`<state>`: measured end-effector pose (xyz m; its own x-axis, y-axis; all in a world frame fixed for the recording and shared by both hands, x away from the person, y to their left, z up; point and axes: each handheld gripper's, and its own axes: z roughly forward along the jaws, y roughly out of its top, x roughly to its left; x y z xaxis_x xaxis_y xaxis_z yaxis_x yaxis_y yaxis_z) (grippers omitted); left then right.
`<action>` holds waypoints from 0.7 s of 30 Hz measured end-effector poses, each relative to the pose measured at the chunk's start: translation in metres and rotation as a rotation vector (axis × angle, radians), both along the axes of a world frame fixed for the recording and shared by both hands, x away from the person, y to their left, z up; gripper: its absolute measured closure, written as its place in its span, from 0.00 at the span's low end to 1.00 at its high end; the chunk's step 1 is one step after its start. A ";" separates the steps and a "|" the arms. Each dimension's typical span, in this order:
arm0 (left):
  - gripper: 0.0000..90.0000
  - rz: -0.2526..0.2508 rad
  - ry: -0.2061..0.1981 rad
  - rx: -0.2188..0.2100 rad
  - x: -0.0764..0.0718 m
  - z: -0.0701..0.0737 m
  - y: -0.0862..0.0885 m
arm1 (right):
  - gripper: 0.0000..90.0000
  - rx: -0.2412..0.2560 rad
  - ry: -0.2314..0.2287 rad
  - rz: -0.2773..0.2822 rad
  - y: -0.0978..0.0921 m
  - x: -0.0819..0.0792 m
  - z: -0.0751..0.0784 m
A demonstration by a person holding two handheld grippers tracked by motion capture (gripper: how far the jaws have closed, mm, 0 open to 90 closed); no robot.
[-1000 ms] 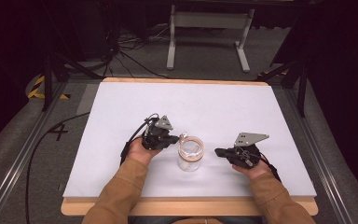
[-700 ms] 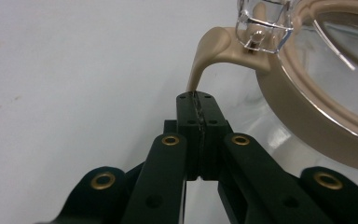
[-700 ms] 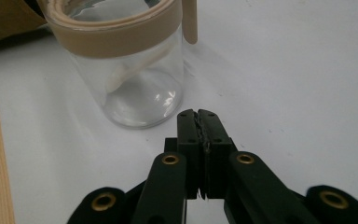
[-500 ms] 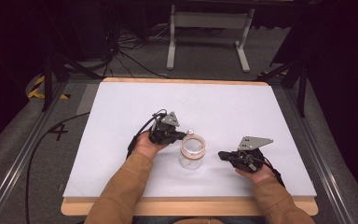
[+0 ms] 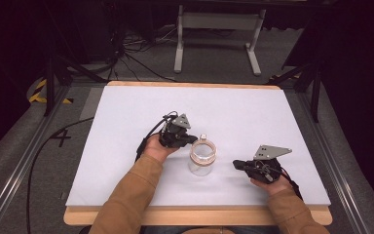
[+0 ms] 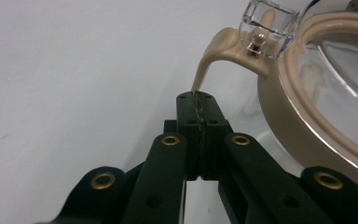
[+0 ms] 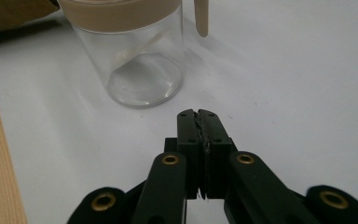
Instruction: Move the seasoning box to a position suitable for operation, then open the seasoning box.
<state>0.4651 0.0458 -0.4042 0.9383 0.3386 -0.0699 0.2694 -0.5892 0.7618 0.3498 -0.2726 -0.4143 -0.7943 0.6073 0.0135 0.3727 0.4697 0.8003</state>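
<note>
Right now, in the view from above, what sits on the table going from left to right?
Left gripper → glass jar → right gripper.

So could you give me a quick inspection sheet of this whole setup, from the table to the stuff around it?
Surface: white table top with a wooden front edge, bare apart from the jar.
Job's things: clear glass jar, upright, beige-rimmed lid with a clear hinge; beige latch tab hangs off the lid.
Clutter: nothing seen.
Grippers: left tongs shut, tips at the tab's end; whether they pinch it, I cannot tell. Right tongs shut, empty, apart from the jar.
Cables: black cable trails off the table's left; tangled cables on the floor behind.
Surroundings: grey carpet, metal stand beyond the table.
</note>
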 end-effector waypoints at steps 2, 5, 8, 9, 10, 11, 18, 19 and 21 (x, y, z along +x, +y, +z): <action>1.00 0.025 0.028 -0.025 -0.001 0.006 0.007 | 0.98 0.002 -0.001 -0.002 0.000 0.001 0.001; 0.99 0.035 0.027 -0.048 -0.005 0.015 0.014 | 0.98 0.003 -0.007 -0.002 0.000 0.002 0.002; 0.99 0.041 0.020 -0.080 -0.011 0.028 0.017 | 0.98 0.003 -0.009 0.000 0.001 0.003 0.002; 0.99 0.042 0.013 -0.090 -0.013 0.032 0.018 | 0.98 0.003 -0.008 0.002 0.001 0.003 0.002; 0.99 0.042 0.013 -0.091 -0.014 0.035 0.018 | 0.98 0.003 -0.008 0.001 0.001 0.003 0.002; 0.99 0.043 0.013 -0.101 -0.016 0.039 0.018 | 0.98 0.003 -0.007 0.000 0.001 0.003 0.002; 0.99 0.017 -0.005 -0.131 -0.025 0.055 0.011 | 0.98 0.005 -0.008 0.002 0.001 0.003 0.002; 0.99 0.014 0.000 -0.140 -0.026 0.056 0.010 | 0.98 0.004 -0.009 0.003 0.001 0.002 0.003; 0.99 0.010 -0.004 -0.147 -0.026 0.058 0.008 | 0.98 0.004 -0.008 0.003 0.001 0.002 0.002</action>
<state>0.4386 0.0538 -0.3466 0.9353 0.3345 -0.1154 0.2712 -0.4683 0.8409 0.3519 -0.2719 -0.4120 -0.7965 0.6045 0.0096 0.3650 0.4681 0.8047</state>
